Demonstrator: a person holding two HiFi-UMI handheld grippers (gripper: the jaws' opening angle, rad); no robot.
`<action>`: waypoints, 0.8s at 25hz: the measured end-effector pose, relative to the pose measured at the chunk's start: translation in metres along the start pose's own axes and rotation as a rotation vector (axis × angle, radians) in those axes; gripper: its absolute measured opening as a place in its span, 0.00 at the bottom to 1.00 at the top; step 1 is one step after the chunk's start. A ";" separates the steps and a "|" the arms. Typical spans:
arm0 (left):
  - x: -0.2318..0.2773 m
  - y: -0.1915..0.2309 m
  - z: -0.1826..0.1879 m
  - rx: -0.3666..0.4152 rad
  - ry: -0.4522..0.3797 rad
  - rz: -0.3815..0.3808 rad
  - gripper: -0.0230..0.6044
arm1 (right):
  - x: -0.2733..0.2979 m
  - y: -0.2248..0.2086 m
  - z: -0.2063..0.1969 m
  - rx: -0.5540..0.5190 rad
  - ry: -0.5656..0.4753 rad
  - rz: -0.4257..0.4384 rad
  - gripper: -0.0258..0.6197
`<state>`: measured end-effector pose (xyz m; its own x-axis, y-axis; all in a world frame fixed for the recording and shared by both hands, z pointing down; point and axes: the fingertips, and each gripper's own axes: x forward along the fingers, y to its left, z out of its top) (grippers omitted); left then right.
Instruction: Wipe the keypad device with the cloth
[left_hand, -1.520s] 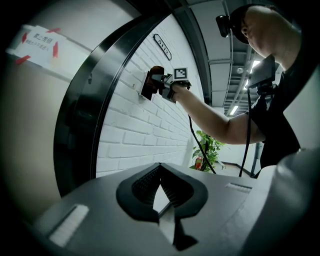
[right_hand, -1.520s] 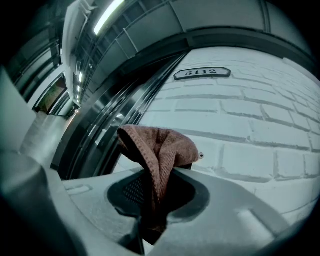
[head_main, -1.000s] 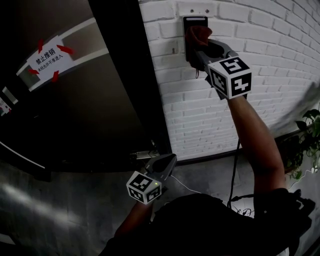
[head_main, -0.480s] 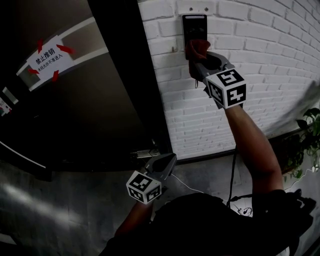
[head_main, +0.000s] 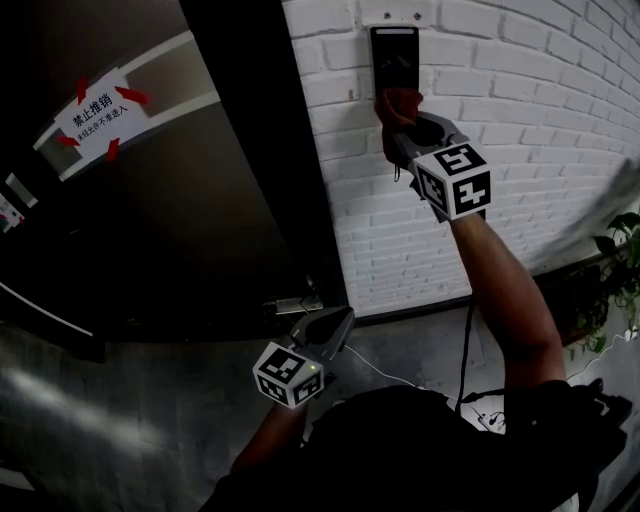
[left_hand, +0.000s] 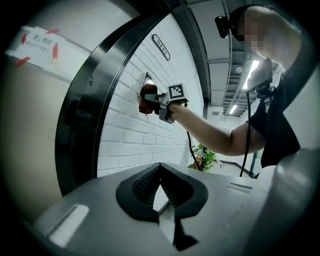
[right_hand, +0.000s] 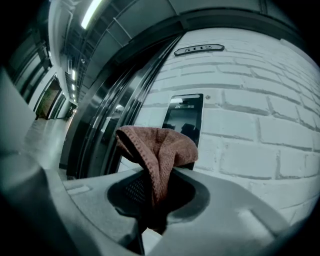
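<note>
Head view: the cloth (head_main: 398, 103) is clamped in the right gripper (head_main: 405, 125) and pressed on the lower edge of the keypad device (head_main: 393, 55), at upper centre on the brick wall (head_main: 540, 150). Wiping is judged under way, with the upper panel left to do. The left gripper (head_main: 338, 325), closed on nothing, is held low by the dark door (head_main: 150, 220); no obstacle is seen.

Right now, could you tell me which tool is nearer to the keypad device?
Right. The right tool holds the cloth at the keypad device; the left tool is far below it.

Grey hand-held grippers (head_main: 342, 318) (head_main: 404, 122) bear marker cubes (head_main: 290, 375) (head_main: 455, 180) (black-and-white squares).
</note>
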<state>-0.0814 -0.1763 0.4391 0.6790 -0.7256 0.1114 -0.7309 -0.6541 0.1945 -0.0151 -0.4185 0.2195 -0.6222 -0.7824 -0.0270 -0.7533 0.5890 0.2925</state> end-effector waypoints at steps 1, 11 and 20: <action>-0.002 0.000 0.000 -0.001 0.000 -0.002 0.06 | 0.000 0.000 -0.001 0.000 0.005 -0.003 0.13; -0.025 -0.001 -0.002 -0.026 0.012 -0.053 0.06 | -0.006 0.007 -0.032 0.065 0.111 -0.038 0.13; -0.046 -0.001 -0.014 -0.010 0.039 -0.136 0.06 | -0.091 0.076 -0.061 0.105 0.126 -0.001 0.13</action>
<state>-0.1107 -0.1396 0.4479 0.7743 -0.6211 0.1210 -0.6311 -0.7438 0.2201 -0.0027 -0.3150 0.3020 -0.5951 -0.7981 0.0947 -0.7760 0.6013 0.1906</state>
